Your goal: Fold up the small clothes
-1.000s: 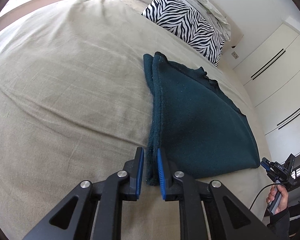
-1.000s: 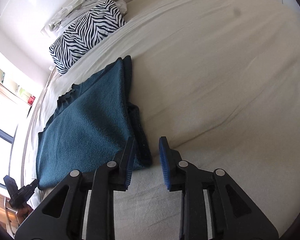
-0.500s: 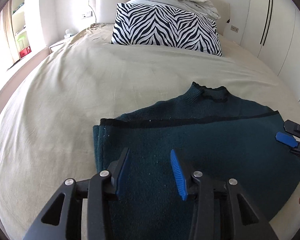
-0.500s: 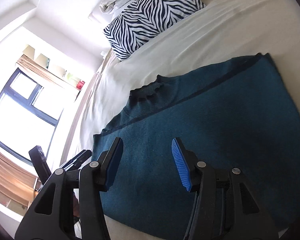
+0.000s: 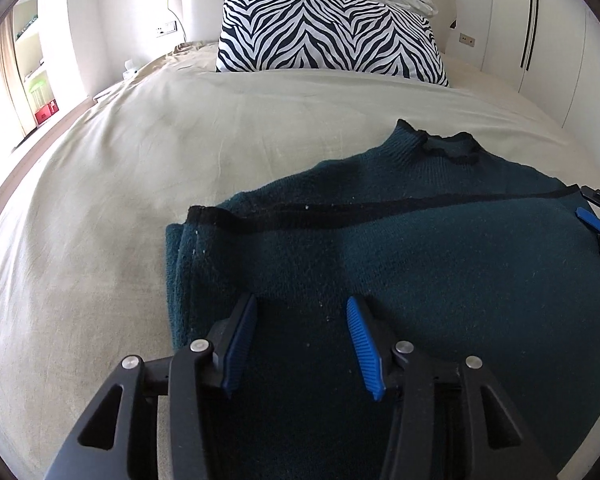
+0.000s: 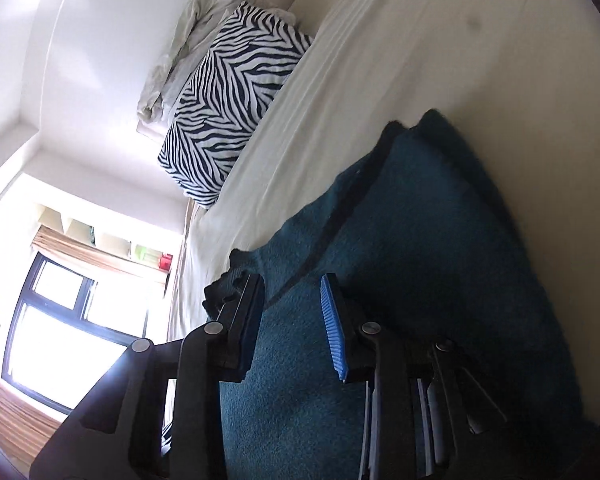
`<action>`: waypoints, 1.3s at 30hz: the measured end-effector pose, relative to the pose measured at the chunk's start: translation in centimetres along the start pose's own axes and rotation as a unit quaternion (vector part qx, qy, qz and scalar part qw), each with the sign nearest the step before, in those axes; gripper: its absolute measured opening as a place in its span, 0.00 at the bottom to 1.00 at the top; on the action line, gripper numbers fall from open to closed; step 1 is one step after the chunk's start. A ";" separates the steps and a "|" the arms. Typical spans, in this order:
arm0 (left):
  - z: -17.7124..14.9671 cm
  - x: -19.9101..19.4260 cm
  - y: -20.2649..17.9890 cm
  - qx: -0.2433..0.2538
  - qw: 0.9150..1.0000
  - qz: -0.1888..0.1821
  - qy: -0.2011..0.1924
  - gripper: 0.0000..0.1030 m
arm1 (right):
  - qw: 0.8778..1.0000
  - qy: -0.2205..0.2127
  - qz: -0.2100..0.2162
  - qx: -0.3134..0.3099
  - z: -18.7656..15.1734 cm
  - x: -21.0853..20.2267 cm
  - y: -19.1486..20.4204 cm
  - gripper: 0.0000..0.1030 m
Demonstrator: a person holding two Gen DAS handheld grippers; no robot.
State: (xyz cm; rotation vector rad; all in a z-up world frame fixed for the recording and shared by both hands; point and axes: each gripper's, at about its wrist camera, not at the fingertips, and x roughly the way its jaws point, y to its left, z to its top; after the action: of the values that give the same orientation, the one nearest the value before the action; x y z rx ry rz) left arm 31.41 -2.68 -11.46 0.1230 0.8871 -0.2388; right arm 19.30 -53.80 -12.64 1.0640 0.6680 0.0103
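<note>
A: Your left gripper [image 5: 300, 336] — jaws just opened further, nothing between them — hovers over the dark teal knit sweater [image 5: 420, 248] lying part-folded on the beige bed sheet [image 5: 100, 200].

B: And the right gripper [image 6: 292, 320]?

A: Jaws just narrowed, apart, empty, above the sweater nr its collar. Mid-fold, I'd judge — next, pinch an edge w/ each.

No legible text, label, brand, number or sign found on any surface in either view.
</note>
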 end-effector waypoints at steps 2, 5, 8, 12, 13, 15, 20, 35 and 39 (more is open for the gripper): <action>-0.1 0.0 0.0 0.000 1.000 0.000 -0.001 0.49 | 0.998 -0.033 -0.059 -0.003 0.7 -2.0 -0.4 0.29; -0.1 0.0 0.0 0.001 1.000 0.001 -0.002 0.49 | 0.998 -0.039 -0.055 0.014 0.4 -4.2 -0.5 0.30; -0.2 -0.1 0.0 0.002 1.000 0.004 -0.005 0.49 | 0.999 0.009 -0.001 -0.033 -2.4 -4.5 2.8 0.32; -0.4 -0.1 -0.2 0.003 1.000 0.006 -0.008 0.49 | 0.980 0.136 0.089 -0.112 -11.0 -1.4 9.6 0.32; -0.3 0.0 -0.2 0.004 1.000 0.006 -0.009 0.49 | 0.971 0.173 0.102 -0.131 -13.2 -0.3 10.9 0.32; -0.5 0.0 -0.2 0.004 1.000 0.006 -0.012 0.49 | 0.957 0.223 0.110 -0.147 -17.1 1.7 12.1 0.32; -0.6 -0.1 -0.1 0.003 1.000 0.003 -0.015 0.49 | 0.962 0.239 0.087 -0.104 -18.5 3.9 8.3 0.26; -0.8 -0.4 0.2 -0.006 1.000 -0.008 -0.024 0.49 | 0.998 -0.039 -0.015 0.038 -6.9 -11.5 -5.1 0.23; -0.9 -3.1 1.2 -0.064 0.997 -0.042 -0.009 0.48 | 0.998 -0.046 -0.031 -0.010 -8.4 -14.2 -2.7 0.43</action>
State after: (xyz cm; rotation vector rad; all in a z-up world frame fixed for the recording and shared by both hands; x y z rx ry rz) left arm 29.19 -0.91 -9.58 -0.0364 0.8877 -0.2609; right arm 2.82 -52.96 -10.28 1.0175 0.6174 -0.0851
